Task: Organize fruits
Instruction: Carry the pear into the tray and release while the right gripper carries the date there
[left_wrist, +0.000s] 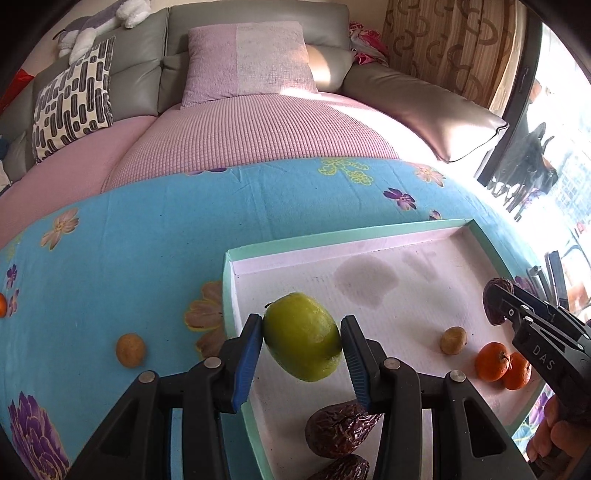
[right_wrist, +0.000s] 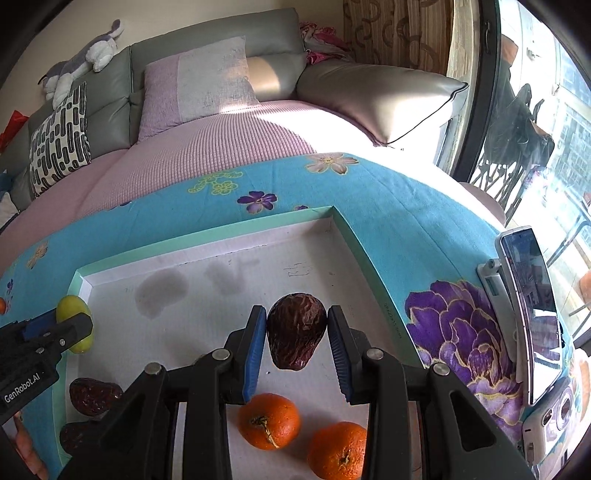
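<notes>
Green fruit (left_wrist: 302, 338): lime-like, oval, clamped between the blue pads of the left gripper (left_wrist: 302, 341); held above the near-left part of the tray (left_wrist: 332, 240), clear of its floor.

Wrinkled dark date (right_wrist: 296, 331): clenched between the pads of the right gripper (right_wrist: 296, 334), held over the middle of the tray, stem end down.

Tray: shallow, white floor with grey stains, mint-green rim; rests on a blue floral cloth (left_wrist: 129, 240).

Contents of tray: two oranges (right_wrist: 269, 421) (right_wrist: 337, 450), just beside each other near the tray's front right; two further dates (left_wrist: 340, 430) (left_wrist: 347, 469) at the tray's near-left edge; one small tan round fruit (left_wrist: 453, 340), possibly a longan, though too small to tell, left of the oranges.

Outside tray, on the cloth: a second tan fruit (left_wrist: 130, 350) well left of the tray; an orange item (left_wrist: 2, 305) further left, cut by the frame edge.

Right of tray: a phone (right_wrist: 532, 314) propped upright on the cloth.

Beyond tray: sofa with pink cover (left_wrist: 240, 129) and cushions.
</notes>
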